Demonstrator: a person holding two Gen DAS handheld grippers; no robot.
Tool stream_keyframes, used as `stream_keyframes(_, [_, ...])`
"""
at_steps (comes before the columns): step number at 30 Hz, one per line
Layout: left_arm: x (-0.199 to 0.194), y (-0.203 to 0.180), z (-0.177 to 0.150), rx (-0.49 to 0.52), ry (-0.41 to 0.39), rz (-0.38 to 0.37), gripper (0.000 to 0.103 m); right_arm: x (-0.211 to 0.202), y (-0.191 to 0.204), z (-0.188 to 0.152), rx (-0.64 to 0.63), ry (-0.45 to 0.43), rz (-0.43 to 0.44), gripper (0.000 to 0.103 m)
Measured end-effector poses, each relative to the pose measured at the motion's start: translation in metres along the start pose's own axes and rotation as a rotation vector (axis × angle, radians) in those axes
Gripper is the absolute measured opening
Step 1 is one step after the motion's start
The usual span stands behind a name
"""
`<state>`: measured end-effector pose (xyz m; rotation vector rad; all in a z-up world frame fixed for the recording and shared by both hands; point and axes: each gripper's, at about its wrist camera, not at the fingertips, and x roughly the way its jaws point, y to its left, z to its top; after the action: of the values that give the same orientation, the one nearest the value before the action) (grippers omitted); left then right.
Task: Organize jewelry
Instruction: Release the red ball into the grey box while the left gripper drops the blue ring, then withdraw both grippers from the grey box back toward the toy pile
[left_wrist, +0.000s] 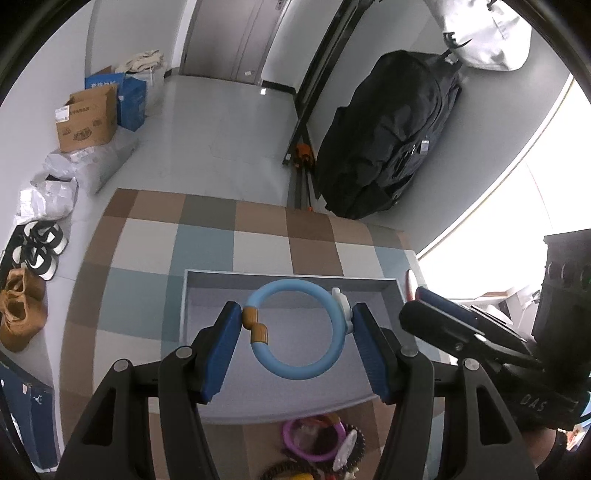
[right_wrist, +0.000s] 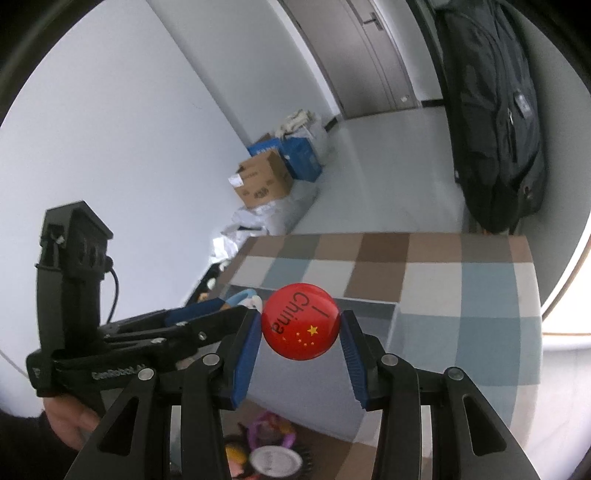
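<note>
My left gripper (left_wrist: 295, 332) is shut on a light blue bracelet (left_wrist: 334, 345) with brown end caps and a white charm, held above a shallow grey tray (left_wrist: 291, 277). My right gripper (right_wrist: 301, 332) is shut on a round red "I China" badge (right_wrist: 300, 326), held above the same tray (right_wrist: 373, 308). The right gripper (left_wrist: 443, 314) appears at the right of the left wrist view; the left gripper (right_wrist: 207, 314) shows at the left of the right wrist view. A pile of jewelry with a purple bangle (left_wrist: 314, 439) lies near the tray's front edge and also shows in the right wrist view (right_wrist: 269, 432).
The tray sits on a table with a checked cloth (left_wrist: 221, 236). Cardboard boxes (left_wrist: 88, 118), bags and shoes (left_wrist: 22, 306) line the floor at the left. A black backpack (left_wrist: 391, 133) hangs beyond the table at the right.
</note>
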<state>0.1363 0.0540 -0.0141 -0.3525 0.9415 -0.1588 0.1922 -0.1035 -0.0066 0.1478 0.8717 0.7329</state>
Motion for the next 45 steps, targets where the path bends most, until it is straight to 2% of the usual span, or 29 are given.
stream_keyframes(7, [0.015, 0.003, -0.001, -0.004, 0.042, -0.031, 0.056, 0.016, -0.014, -0.006, 0.016, 0.039, -0.018, 0.042])
stream_keyframes(14, [0.018, 0.007, 0.003, -0.020, 0.049, -0.079, 0.057, 0.018, -0.020, -0.004, 0.046, 0.036, 0.017, 0.045])
stream_keyframes(18, [0.016, 0.008, 0.005, -0.025, 0.047, -0.109, 0.060, 0.010, -0.020, -0.005, 0.054, 0.015, 0.039, 0.058])
stream_keyframes(19, [0.015, 0.008, 0.004, -0.027, 0.044, -0.106, 0.063, 0.007, -0.019, -0.006, 0.048, 0.005, 0.039, 0.063])
stream_keyframes(20, [0.014, 0.008, 0.004, -0.028, 0.041, -0.104, 0.073, 0.002, -0.018, -0.006, 0.041, -0.011, 0.041, 0.066])
stream_keyframes(21, [0.013, 0.008, 0.004, -0.028, 0.036, -0.105, 0.079, -0.002, -0.018, -0.006, 0.041, -0.026, 0.035, 0.075])
stream_keyframes(22, [0.011, 0.007, 0.004, -0.025, 0.027, -0.108, 0.079, -0.005, -0.018, -0.007, 0.041, -0.042, 0.028, 0.082])
stream_keyframes(23, [0.010, 0.006, 0.004, -0.022, 0.022, -0.109, 0.079, -0.009, -0.019, -0.007, 0.043, -0.060, 0.026, 0.083])
stream_keyframes(27, [0.006, -0.003, 0.002, 0.021, 0.003, -0.073, 0.079, -0.015, -0.021, -0.008, 0.065, -0.079, 0.026, 0.086])
stream_keyframes(38, [-0.014, -0.014, -0.012, 0.067, -0.070, 0.117, 0.079, -0.034, -0.011, -0.018, 0.035, -0.139, 0.003, 0.102])
stream_keyframes(45, [-0.032, -0.018, -0.027, 0.084, -0.109, 0.191, 0.080, -0.047, -0.003, -0.026, 0.024, -0.160, -0.013, 0.103])
